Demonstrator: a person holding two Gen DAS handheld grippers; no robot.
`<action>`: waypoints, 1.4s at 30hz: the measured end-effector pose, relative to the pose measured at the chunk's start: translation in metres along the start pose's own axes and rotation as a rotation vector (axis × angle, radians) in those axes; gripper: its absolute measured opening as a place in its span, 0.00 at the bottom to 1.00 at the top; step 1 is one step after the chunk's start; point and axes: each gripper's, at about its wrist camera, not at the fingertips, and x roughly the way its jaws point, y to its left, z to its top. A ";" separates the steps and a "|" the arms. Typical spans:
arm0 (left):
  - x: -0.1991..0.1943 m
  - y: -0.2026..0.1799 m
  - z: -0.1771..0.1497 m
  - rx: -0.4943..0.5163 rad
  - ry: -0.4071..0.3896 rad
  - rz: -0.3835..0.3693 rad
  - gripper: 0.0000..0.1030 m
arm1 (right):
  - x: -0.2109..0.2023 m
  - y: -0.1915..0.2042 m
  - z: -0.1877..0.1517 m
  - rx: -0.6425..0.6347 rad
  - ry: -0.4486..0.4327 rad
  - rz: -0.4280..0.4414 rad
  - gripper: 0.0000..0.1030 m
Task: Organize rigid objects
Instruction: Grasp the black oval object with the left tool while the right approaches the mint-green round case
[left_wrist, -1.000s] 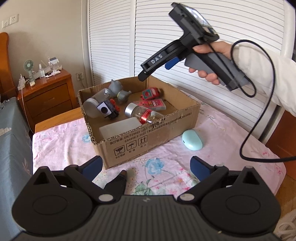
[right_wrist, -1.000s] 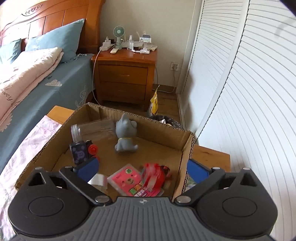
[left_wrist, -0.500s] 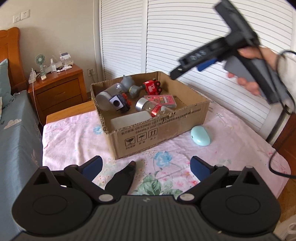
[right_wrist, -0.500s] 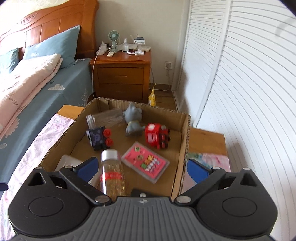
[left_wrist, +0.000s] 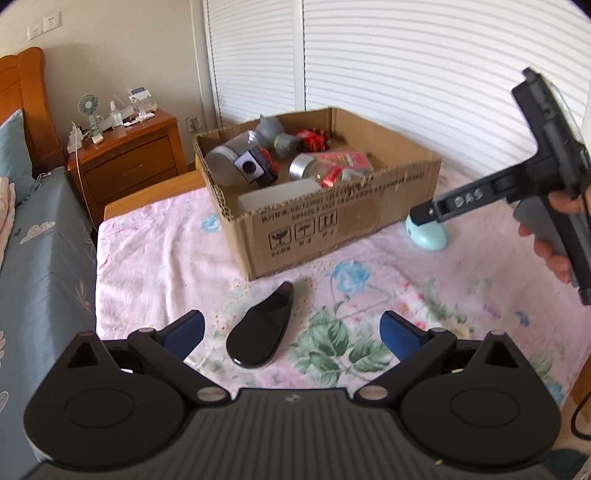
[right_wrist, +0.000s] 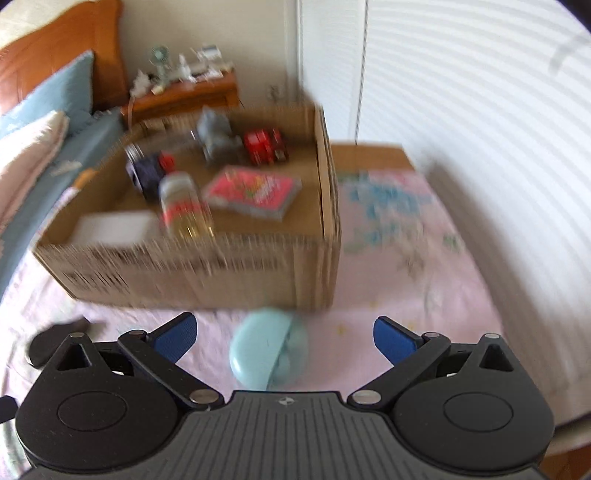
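A bench (left_wrist: 155, 236) draped in a pink floral cloth is carrying everything, with a blue-covered bed (left_wrist: 44, 243) lying just beside it and a wooden nightstand (left_wrist: 129, 158) standing behind; a brown cardboard box (left_wrist: 332, 225) is sitting open on the cloth near the white louvred doors (left_wrist: 406, 59); inside it a grey animal figure (left_wrist: 271, 129), a red toy vehicle (left_wrist: 310, 139), a pink flat package (right_wrist: 255, 192), a clear jar (left_wrist: 227, 158) lying on its side, a metal-capped bottle (left_wrist: 314, 170) with a red label, a dark cube toy (left_wrist: 255, 168) with red wheels and a white flat piece (left_wrist: 277, 192) are lying loosely together; the right gripper (right_wrist: 284, 332) is hovering low over the cloth, its blue-padded fingers (right_wrist: 391, 338) spreading wide and gripping nothing, though its view is blurring; the left gripper (left_wrist: 291, 328) is likewise hanging over the cloth with its fingers (left_wrist: 184, 330) standing wide and bare; a pale blue rounded case (right_wrist: 267, 350) is resting on the cloth just outside the box's front corner, between the right fingers; a black glossy paddle-shaped object (left_wrist: 262, 332) is lying on the cloth before the box, between the left fingers, touching neither.
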 end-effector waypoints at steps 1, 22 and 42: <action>0.002 0.000 -0.001 0.005 0.009 0.002 0.98 | 0.007 0.001 -0.003 0.006 0.018 -0.006 1.00; 0.060 0.014 -0.005 -0.203 0.219 -0.076 0.98 | 0.016 0.000 -0.026 -0.053 -0.030 -0.028 1.00; 0.100 -0.008 0.029 -0.265 0.210 0.078 0.99 | 0.012 -0.005 -0.035 -0.103 -0.066 0.016 1.00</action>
